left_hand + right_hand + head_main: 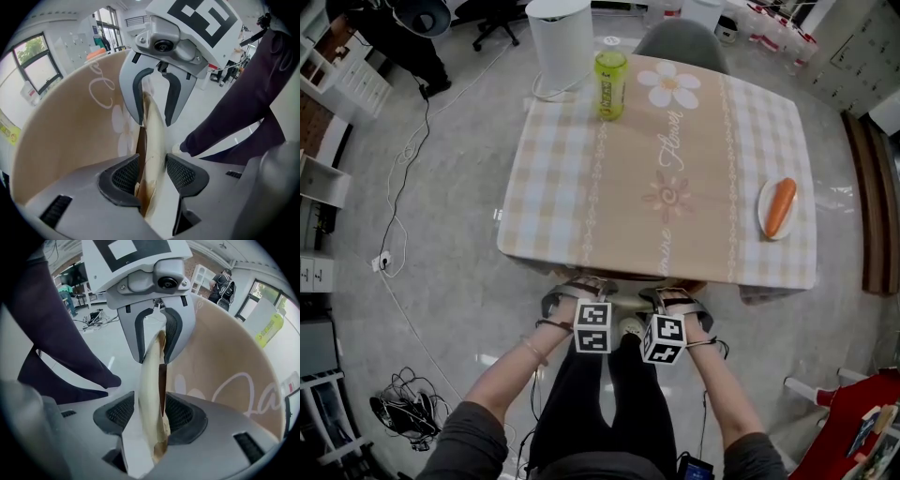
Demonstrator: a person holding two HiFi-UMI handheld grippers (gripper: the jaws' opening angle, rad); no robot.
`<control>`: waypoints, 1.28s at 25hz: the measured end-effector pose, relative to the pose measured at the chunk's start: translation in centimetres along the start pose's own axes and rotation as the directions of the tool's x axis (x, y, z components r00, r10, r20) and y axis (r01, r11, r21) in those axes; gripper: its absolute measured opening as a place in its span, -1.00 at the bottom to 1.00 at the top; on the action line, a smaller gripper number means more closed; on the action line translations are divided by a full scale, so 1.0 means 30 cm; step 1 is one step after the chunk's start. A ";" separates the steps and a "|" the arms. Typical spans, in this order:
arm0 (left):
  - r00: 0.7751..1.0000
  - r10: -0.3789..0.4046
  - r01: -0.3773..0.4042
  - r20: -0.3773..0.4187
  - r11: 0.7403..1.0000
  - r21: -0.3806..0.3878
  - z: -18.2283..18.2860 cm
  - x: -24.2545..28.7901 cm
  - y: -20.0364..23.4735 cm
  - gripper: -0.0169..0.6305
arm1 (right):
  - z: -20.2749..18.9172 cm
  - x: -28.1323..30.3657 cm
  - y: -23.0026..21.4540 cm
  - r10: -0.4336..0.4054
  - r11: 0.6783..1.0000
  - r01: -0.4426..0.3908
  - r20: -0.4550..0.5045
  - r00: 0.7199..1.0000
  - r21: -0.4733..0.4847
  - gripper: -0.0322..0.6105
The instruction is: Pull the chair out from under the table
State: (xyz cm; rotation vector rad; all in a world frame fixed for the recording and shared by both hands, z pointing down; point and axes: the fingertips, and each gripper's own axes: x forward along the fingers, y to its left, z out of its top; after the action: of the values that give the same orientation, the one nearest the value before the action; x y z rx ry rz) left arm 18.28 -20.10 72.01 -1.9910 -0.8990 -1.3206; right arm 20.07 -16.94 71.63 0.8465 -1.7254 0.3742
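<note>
There's the chair [154, 150], tucked under the near edge of the table [609, 187], right in front of the person. From the head view nearly all of it hides beneath the checked tablecloth [553, 159]. Only the top of its backrest reaches the hem.

That thin cream backrest is exactly where both claws are. The left gripper [152, 177] points steeply down and straddles the rim, jaws parted fairly wide. The panel stands edge-on between the mesh pads, which sit just beside it on either side, and I see no squeeze. It's the same on the right gripper [146, 416]: jaws spread wide, backrest between them, a sliver of floor showing between one pad and the panel. So neither claw has hold of anything; they only bracket the rim.

Why two claws, side by side? My read is that gripping at two points near the middle of the rim stops the chair swivelling as it's drawn back.

The person's dark-trousered legs [600, 394] stand directly behind, so a step back looks necessary before any pull.

Out on the tabletop, well clear of the claws, there's a green bottle [610, 84] at the far edge and a carrot [779, 206] on a small plate [761, 208] to the right. A grey second chair [680, 42] sits beyond the far side. If the table gets jolted, the bottle is the one to watch.
</note>
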 end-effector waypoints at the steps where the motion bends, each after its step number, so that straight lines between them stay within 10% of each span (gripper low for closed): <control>1: 1.000 -0.010 0.010 -0.002 1.000 -0.003 -0.001 0.006 -0.001 -0.36 | -0.004 0.007 0.000 0.007 1.000 -0.007 -0.005 1.000 -0.004 -0.34; 32: 0.982 -0.140 0.153 -0.126 0.983 0.098 -0.035 0.094 -0.034 -0.49 | -0.039 0.112 0.013 0.087 0.990 -0.101 -0.138 0.987 -0.098 -0.49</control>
State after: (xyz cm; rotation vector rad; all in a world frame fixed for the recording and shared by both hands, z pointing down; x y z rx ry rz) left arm 17.72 -19.68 75.10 -1.7734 -1.0539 -1.4247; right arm 20.21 -17.09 75.21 0.6509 -1.6492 0.3914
